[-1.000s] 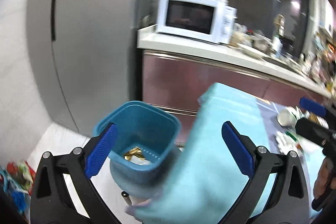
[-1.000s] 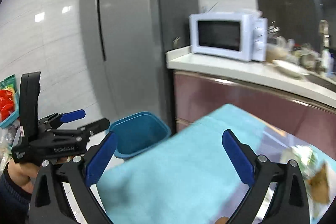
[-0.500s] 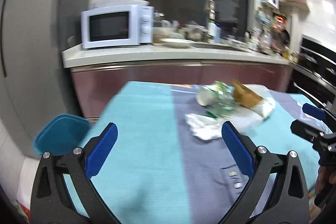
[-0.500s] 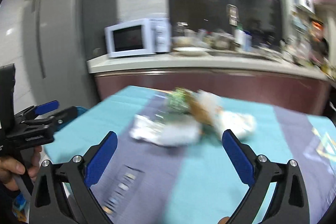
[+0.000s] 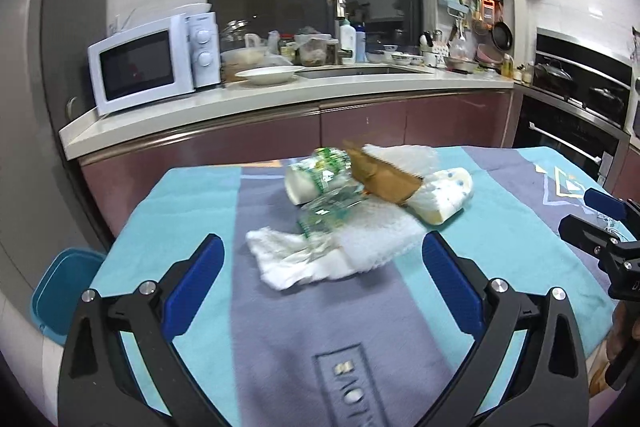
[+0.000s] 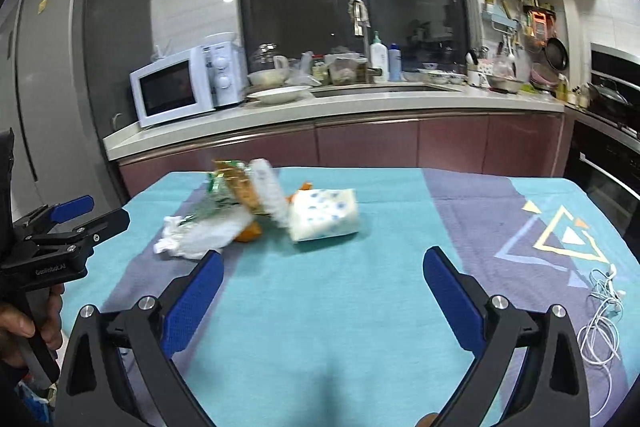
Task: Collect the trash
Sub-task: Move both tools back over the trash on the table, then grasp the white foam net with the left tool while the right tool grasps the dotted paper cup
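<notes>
1. Near the far left corner of the teal-and-grey tablecloth (image 5: 192, 195) we see the trash pile: a crumpled white paper towel (image 5: 296, 261), a green-printed clear plastic wrapper (image 5: 326, 203), a brown paper bag (image 5: 384, 181) and a white blue-dotted tissue pack (image 6: 324, 215), all touching.
2. Our left gripper (image 5: 320, 291) hovers before the pile, jaws spread wide, holding nothing.
3. Our right gripper (image 6: 322, 297) hangs over bare cloth, equally wide and empty.
4. A blue plastic bin (image 5: 60, 291) stands on the floor beside the table's left edge.
5. White earphones (image 6: 600, 311) lie by the right edge.
</notes>
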Demonstrator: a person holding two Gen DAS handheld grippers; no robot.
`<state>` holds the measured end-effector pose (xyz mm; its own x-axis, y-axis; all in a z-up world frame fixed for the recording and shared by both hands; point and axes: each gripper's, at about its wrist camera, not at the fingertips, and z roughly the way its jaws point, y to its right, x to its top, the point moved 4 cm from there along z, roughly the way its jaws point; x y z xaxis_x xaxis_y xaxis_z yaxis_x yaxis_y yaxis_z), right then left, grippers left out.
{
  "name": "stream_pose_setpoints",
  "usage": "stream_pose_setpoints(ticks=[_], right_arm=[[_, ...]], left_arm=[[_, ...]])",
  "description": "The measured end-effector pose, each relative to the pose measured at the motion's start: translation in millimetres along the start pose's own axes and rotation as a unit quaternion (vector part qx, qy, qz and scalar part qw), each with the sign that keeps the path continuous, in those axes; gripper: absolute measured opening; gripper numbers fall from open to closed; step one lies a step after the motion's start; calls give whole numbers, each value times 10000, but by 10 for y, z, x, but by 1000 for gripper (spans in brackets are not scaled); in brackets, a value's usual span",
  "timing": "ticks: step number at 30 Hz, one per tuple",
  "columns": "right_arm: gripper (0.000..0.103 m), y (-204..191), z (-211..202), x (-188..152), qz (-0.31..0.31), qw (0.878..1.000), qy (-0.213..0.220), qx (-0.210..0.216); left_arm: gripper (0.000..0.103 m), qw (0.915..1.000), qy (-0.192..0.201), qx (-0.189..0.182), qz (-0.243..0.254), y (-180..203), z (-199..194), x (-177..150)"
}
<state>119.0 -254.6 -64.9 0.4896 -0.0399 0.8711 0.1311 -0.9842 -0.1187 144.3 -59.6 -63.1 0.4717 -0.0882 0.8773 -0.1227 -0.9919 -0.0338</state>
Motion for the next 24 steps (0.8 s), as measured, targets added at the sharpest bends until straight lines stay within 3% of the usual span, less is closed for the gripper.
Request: stream_pose_setpoints(ticks=[10, 24], right_arm=[[97, 284, 325, 171, 128, 9995, -161, 230], [97, 173, 1033, 309, -161, 9965, -796, 216]], left_arm=[[98, 9986, -460, -113, 229, 428, 405, -56], [98, 9931, -1043, -262, -476, 299, 893, -112]])
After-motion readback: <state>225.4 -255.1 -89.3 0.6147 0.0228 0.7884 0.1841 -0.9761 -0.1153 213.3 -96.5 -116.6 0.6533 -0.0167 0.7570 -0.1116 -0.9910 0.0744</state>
